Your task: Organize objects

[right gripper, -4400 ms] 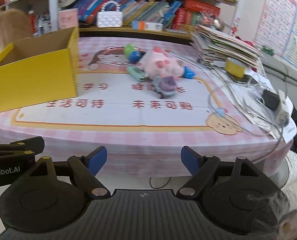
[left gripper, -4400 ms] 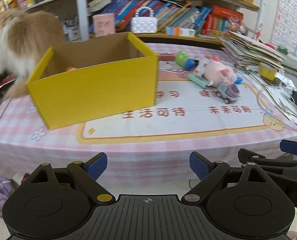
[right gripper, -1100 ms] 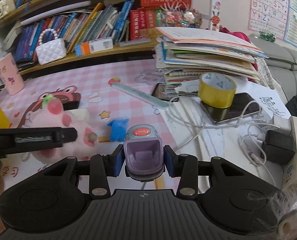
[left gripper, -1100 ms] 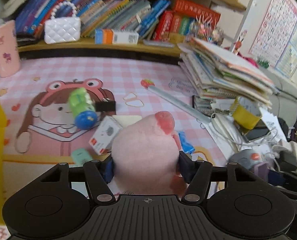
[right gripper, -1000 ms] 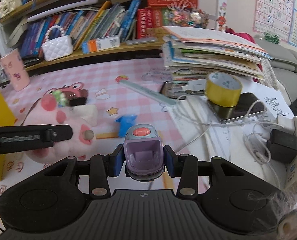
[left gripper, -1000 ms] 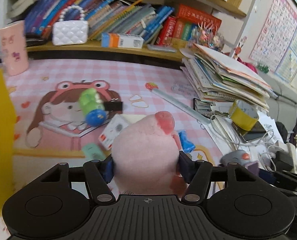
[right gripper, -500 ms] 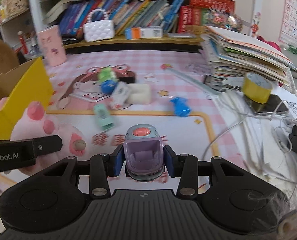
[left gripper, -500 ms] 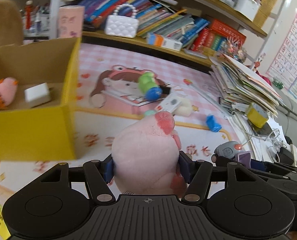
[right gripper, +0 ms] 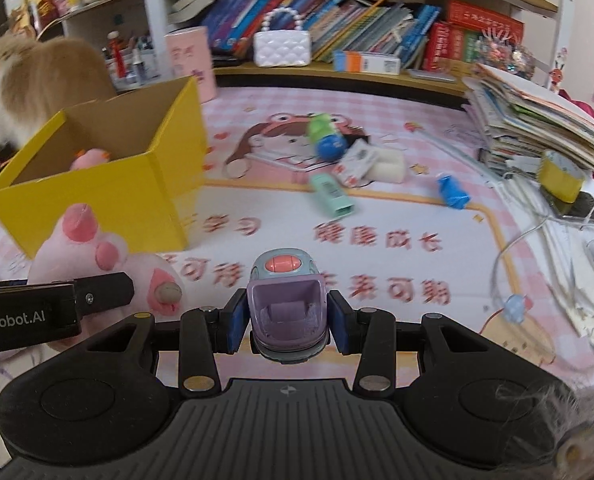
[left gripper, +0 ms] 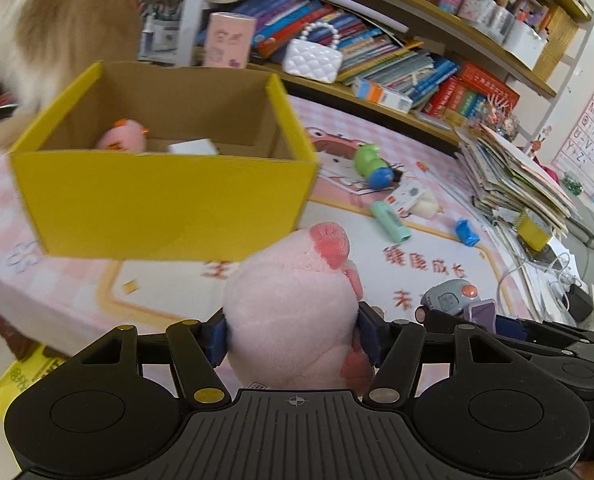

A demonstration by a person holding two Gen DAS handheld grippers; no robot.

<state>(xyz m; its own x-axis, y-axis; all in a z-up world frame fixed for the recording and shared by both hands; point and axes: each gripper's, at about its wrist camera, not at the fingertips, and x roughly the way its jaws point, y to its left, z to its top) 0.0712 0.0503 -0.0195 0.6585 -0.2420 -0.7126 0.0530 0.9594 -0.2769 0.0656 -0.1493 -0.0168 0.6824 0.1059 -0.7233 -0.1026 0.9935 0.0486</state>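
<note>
Through the left wrist camera: left claw (left gripper: pixel 293 334) clamped on a pink plush toy (left gripper: pixel 293 300), blue pads pressed into both its sides, toy lifted clear of the bench (left gripper: pixel 169 284). Straight ahead, a yellow box (left gripper: pixel 165 204) with open top, standing on the pink checked bench cover; inside it a small pink plush (left gripper: pixel 123 140) and a white block (left gripper: pixel 193 147). Behind the box, something large and furry (left gripper: pixel 53 32), too blurred to tell what. To the right of the box, loose on the bench: a green and blue toy (left gripper: pixel 371 164), a mint-green stick (left gripper: pixel 390 222), a small white carton (left gripper: pixel 407 196) and a blue piece (left gripper: pixel 466 233). Further right, a stack of books and papers (left gripper: pixel 513 176). At lower right, the right claw with a toy car (left gripper: pixel 451 300). Through the right wrist camera: right claw (right gripper: pixel 284 322) closed on the toy car (right gripper: pixel 284 304), purple and pale blue with an orange button on top, gripped by its sides and held above the bench (right gripper: pixel 377 216). At left, the pink plush toy (right gripper: pixel 97 264) in the left claw, just beside the near corner of the yellow box (right gripper: pixel 109 188). Beyond, the green and blue toy (right gripper: pixel 325 136), the mint-green stick (right gripper: pixel 331 194) and the blue piece (right gripper: pixel 452 192) lying apart on the printed mat, with a yellow tape roll (right gripper: pixel 559 178) by the paper stack at right.
</note>
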